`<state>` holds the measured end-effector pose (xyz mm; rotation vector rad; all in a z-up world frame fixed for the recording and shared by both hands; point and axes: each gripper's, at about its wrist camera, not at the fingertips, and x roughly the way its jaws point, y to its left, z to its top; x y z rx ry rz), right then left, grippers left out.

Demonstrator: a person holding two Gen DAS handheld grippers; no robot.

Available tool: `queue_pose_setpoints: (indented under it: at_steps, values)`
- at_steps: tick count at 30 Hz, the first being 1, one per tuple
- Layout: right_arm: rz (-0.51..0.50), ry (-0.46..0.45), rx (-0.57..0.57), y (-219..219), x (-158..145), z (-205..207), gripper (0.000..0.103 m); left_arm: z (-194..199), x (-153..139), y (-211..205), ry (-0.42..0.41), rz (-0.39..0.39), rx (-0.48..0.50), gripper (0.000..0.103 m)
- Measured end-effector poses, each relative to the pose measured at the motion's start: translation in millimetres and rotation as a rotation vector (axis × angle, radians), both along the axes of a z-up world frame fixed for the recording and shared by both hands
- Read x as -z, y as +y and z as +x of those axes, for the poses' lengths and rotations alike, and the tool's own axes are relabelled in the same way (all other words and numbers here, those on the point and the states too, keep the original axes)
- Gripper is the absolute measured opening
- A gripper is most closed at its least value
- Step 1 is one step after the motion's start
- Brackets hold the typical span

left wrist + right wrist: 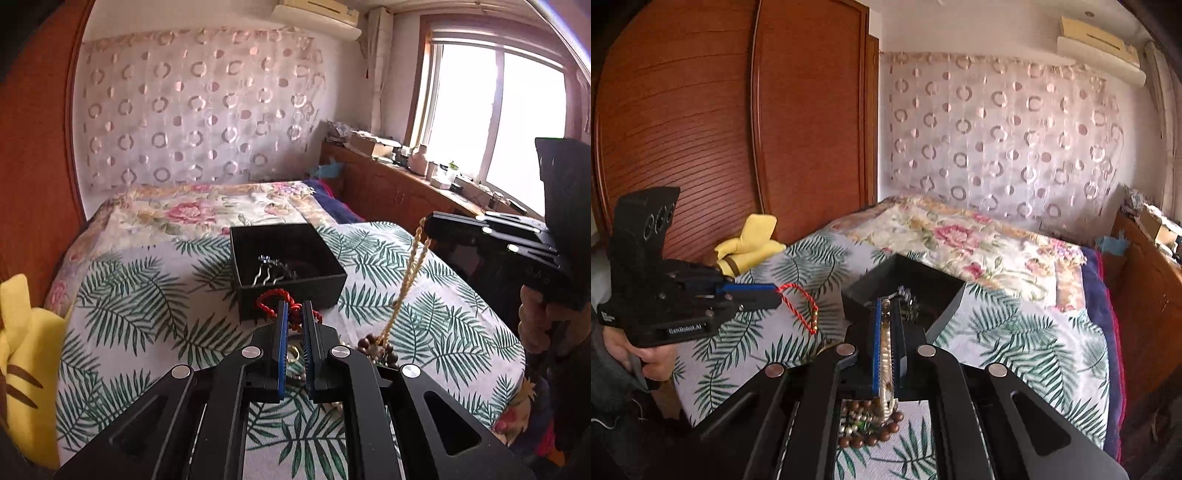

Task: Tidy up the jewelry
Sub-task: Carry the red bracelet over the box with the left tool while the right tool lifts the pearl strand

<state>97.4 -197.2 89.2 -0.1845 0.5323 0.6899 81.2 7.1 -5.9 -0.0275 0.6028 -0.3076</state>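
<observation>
In the left wrist view my left gripper [295, 308] is shut on a red cord bracelet [269, 297], just in front of an open black box [255, 236] on the bed. A silver hairpin [266, 266] lies in the box. At the right, my right gripper [428, 222] is shut on a cream bead necklace [409, 275] that hangs down to a heap of brown beads [375, 345]. The right wrist view shows the cream bead necklace [885, 334] pinched in my right gripper [886, 303], the black box [871, 286] beyond, and my left gripper [777, 295] lifting the red cord bracelet [802, 305].
A leaf-print sheet [147, 295] and a floral quilt [192, 210] cover the bed. A yellow plush toy [26, 332] sits at the left edge by a wooden wardrobe [701, 129]. A cluttered wooden cabinet [388, 181] runs under the window. A hand [646, 354] grips the left tool.
</observation>
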Motion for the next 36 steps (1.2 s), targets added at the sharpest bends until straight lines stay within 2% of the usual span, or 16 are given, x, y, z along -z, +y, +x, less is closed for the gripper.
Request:
queue_pose_setpoints:
  at_steps: [14,21,27,36]
  values:
    - [0.039,-0.136,0.002,3,-66,8,0.005,14,-26,-9,-0.056,0.019,0.005,0.006]
    - [0.021,-0.187,0.013,13,-90,22,0.005,26,-39,-14,-0.078,0.025,0.007,0.006]
    - [0.009,-0.186,0.031,20,-97,50,0.005,40,-47,-15,-0.089,0.033,-0.004,0.006]
    - [-0.014,-0.143,0.032,33,-83,84,0.005,61,-46,-14,-0.077,0.051,-0.019,0.006]
